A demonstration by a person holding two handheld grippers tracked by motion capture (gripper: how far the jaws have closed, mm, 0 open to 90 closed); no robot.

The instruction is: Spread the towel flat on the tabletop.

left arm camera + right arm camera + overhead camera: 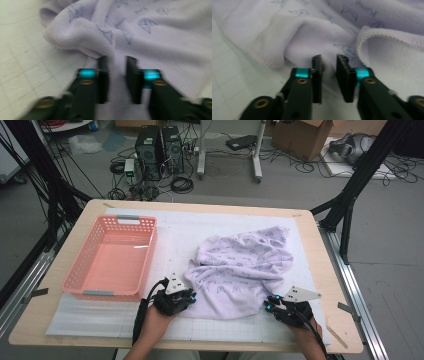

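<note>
Lilac cloth pinched at both near corners

Lilac cloth (pixel 240 270) lies crumpled on the white mat (pixel 200 232), right of the pink basket (pixel 112 257). Left gripper (pixel 189 296) and right gripper (pixel 270 306) each have their jaws clamped on its near hem. Best to lift both together, evenly, keeping the edge taut so neither fold slips.

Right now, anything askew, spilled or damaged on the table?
No spill or damage. The lilac cloth lies crumpled in a heap, edges folded over, not flat on the gridded mat. The left tool and right tool each pinch its near edge. The pink basket sits upright, empty.
</note>
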